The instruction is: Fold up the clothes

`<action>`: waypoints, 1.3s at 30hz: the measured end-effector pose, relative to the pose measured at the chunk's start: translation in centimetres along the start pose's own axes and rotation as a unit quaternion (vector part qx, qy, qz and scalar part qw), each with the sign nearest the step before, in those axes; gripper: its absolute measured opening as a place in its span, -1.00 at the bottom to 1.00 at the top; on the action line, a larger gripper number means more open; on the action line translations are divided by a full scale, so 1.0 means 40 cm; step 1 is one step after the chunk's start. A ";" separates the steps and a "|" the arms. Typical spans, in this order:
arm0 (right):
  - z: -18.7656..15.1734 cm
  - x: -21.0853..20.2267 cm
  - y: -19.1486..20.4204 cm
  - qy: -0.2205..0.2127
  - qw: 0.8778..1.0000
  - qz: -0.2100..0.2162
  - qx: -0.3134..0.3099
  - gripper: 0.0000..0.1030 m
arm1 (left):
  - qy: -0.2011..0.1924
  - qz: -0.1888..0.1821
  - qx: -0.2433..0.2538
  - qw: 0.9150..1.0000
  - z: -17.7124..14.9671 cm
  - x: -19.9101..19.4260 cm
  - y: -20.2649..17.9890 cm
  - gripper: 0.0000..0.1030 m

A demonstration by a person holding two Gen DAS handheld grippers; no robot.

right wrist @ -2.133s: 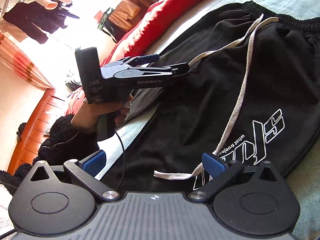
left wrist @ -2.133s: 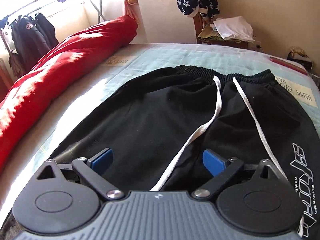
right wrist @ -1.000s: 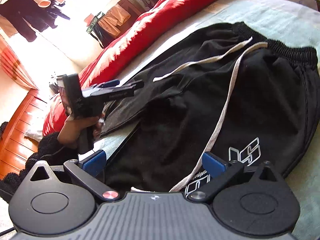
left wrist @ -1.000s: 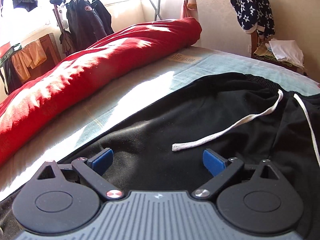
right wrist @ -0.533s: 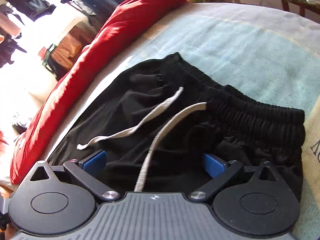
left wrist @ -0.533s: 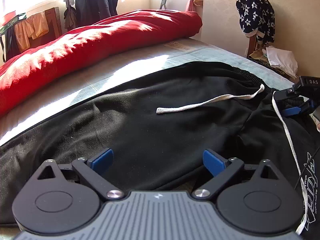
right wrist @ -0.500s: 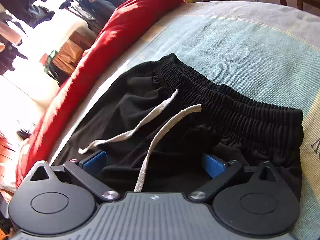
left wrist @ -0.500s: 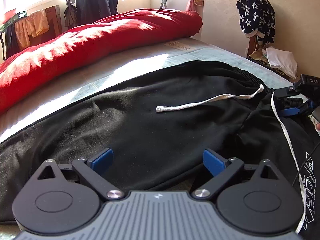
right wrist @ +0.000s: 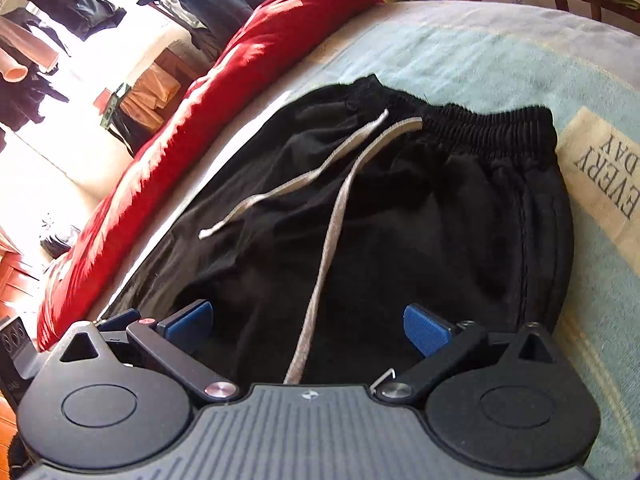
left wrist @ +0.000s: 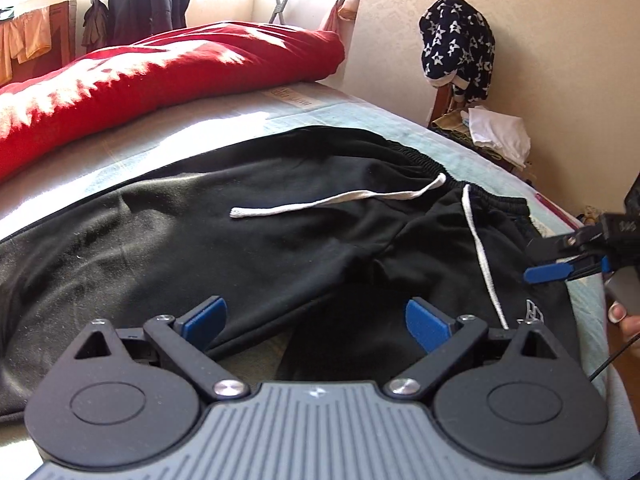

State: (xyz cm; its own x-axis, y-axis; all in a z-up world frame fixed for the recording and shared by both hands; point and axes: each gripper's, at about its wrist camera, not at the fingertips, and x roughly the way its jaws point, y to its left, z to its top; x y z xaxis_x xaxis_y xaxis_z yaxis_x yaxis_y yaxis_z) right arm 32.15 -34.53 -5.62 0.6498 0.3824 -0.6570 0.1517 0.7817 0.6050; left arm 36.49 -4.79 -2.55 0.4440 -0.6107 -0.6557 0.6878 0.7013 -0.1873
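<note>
**Black trousers flat on the bed, both grippers wide apart above them**

The black trousers (left wrist: 248, 248) run off the left edge of the left wrist view, so the leg ends are cut off; the camera housing hides the cloth nearest each lens. A white print (left wrist: 534, 314) near the right hip is too partly covered to read.

The left wrist view shows the trousers' long axis lying left to right across the pale blue bed cover (left wrist: 132, 148), with the elastic waistband (left wrist: 416, 158) at the right end and the legs trailing left. One white drawstring (left wrist: 332, 202) lies leftward along the leg, the other (left wrist: 482, 256) falls toward the camera. The left gripper (left wrist: 316, 318) hovers with fingers spread, holding nothing, over the crotch fold. At the right edge the right gripper (left wrist: 560, 262) reaches in at the hip side.

Only the right wrist view shows the waistband end-on, pointing away from the lens, and a beige patch (right wrist: 604, 168) printed "EVERY DAY" beside it. The right gripper (right wrist: 308, 326) is spread and empty there too. A red quilt (right wrist: 240, 92) lies along the far side.
</note>
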 end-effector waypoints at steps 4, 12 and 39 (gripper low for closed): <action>-0.045 -0.002 -0.029 -0.013 1.000 0.005 0.013 1.00 | 0.016 -0.053 -0.006 0.998 -0.034 -0.006 -0.017 0.87; -0.042 0.005 -0.032 -0.016 0.999 0.003 0.033 1.00 | 0.070 -0.028 -0.039 0.996 -0.128 -0.019 0.012 0.87; -0.067 -0.065 0.098 -0.053 0.993 -0.004 -0.110 1.00 | 0.021 -0.143 0.000 0.989 0.183 0.175 -0.018 0.87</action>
State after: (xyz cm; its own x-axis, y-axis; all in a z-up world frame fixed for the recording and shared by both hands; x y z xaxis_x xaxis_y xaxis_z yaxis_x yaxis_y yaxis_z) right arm 29.08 -31.14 -2.74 0.7252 0.3311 -0.6037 -0.0009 0.8772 0.4800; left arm 43.30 -12.25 -1.66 0.2062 -0.7682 -0.6061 0.7822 0.5016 -0.3696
